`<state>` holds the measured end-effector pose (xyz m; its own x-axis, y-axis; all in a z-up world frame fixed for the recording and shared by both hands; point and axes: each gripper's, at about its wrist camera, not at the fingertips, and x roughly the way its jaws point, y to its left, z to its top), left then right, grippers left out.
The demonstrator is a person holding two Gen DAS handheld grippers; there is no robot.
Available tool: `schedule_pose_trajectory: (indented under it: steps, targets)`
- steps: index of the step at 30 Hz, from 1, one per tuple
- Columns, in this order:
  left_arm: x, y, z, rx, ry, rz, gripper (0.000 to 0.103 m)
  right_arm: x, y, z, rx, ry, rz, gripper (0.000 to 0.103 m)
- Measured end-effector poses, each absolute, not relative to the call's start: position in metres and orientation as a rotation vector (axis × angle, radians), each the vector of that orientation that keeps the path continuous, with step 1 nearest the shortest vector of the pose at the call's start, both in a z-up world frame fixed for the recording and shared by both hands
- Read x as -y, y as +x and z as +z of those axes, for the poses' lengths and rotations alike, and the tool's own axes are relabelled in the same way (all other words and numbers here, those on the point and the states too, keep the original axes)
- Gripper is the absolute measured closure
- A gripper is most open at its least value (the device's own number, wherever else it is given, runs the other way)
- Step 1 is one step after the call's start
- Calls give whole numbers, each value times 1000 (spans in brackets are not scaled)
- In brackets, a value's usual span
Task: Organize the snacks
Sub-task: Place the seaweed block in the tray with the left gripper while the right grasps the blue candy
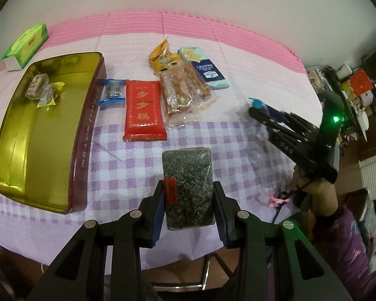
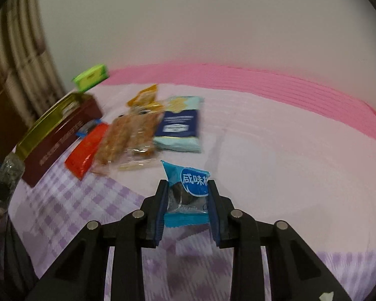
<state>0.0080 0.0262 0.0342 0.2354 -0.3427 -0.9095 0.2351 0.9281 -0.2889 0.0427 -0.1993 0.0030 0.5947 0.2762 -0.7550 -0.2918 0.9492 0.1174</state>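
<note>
Snacks fill both our grippers: the left gripper point(image 1: 189, 198) pinches a dark seaweed pack point(image 1: 188, 188), long axis upward; the gold tin point(image 1: 84, 135) sits upper left, nearer it. The right gripper point(image 2: 188, 200) probably clamps a blue wrapper point(image 2: 188, 190).

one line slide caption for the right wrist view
Right gripper shut on a small blue snack packet above the checked tablecloth.

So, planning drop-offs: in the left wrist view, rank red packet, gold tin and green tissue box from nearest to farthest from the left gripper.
1. Red packet, just ahead of the left gripper.
2. Gold tin, off to the left.
3. Green tissue box, far left corner, behind the tin.
</note>
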Motion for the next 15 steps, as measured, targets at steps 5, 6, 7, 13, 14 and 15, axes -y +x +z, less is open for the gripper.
schedule_pose_trajectory:
  steps: [5,6,7,13,14,15]
  targets:
    - [-41,5,40,-1252,-111,-378,67,232,36,-11,-889,109,172,76]
    - [-45,5,42,-1244,-108,-368,67,237,36,-9,-875,119,147,76]
    - [-51,5,45,-1236,-110,-356,67,240,37,-9,-877,123,137,76]
    - [-94,14,55,-1187,-115,-266,67,242,37,-13,-893,124,123,76]
    - [-100,16,56,-1181,-114,-252,67,242,37,-13,-894,117,121,76]
    - [-108,20,56,-1172,-112,-237,67,241,36,-13,-896,111,121,76]
